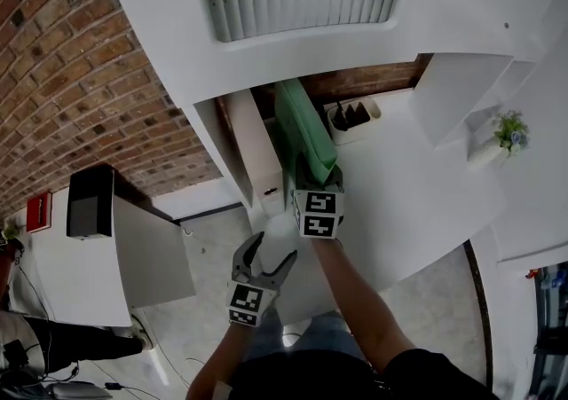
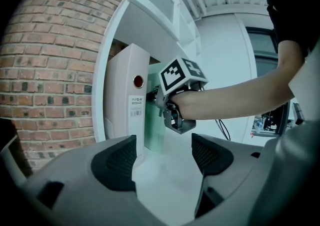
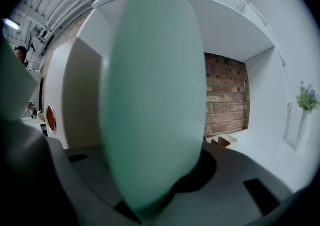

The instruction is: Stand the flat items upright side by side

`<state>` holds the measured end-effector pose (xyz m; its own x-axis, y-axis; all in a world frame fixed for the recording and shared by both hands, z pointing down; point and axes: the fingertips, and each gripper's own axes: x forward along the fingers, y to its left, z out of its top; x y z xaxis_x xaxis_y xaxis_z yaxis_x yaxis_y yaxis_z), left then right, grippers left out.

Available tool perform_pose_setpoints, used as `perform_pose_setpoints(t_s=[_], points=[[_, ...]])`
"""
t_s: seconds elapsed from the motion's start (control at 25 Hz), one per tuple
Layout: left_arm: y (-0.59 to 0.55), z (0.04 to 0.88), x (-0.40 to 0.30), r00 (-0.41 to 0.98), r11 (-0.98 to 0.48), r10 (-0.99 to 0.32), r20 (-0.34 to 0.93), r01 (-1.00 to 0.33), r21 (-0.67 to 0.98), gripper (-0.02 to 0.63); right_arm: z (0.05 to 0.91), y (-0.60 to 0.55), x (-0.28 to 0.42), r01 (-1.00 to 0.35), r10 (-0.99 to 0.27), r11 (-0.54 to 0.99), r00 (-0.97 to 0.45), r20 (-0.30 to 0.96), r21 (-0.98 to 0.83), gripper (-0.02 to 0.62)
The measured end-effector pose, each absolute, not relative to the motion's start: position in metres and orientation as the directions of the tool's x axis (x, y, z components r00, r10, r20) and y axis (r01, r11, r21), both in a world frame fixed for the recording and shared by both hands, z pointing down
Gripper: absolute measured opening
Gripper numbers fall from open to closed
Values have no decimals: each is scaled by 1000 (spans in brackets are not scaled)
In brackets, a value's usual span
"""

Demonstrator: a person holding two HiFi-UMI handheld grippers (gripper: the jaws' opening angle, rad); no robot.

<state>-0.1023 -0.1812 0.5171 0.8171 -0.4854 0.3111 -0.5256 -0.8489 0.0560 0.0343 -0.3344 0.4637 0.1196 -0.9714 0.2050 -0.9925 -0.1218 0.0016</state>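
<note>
Looking down from the head view, you have the right claw [image 1: 318, 184] clamped on the near edge of the green folder [image 1: 304, 128]. The folder stands on its long edge on the desk [image 1: 417, 185] and reaches away from the claw into the alcove. It sits just to the right of the upright white binder [image 1: 257, 159]. Your left claw [image 1: 266, 265] hangs nearer to you, off the desk's front edge, with its jaws spread and nothing between them. It is well apart from the folder.

From the left gripper view, the left claw [image 2: 164, 157] is spread wide, with only bare desk [image 2: 165, 170] between its pads. Ahead of it the binder [image 2: 127, 104] stands upright. The folder [image 2: 154, 132] is on edge just beside the binder's right side; you cannot tell whether the two touch. Your right claw [image 2: 161, 100] grips the folder at its upper near edge.

From the right gripper view, the folder [image 3: 155, 94] fills the middle of the picture, upright and edge-on. Its near edge is pinched between the right claw's [image 3: 155, 197] jaws. The binder [image 3: 80, 99] stands to the folder's left.
</note>
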Motion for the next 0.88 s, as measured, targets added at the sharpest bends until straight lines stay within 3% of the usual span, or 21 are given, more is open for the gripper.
perform_pose_setpoints(t_s=[0.88], points=[[-184,519,-103,801,-834,-502,325,-548,61,344,465,-360,22,-998,-966,-60,65,250,26,195]])
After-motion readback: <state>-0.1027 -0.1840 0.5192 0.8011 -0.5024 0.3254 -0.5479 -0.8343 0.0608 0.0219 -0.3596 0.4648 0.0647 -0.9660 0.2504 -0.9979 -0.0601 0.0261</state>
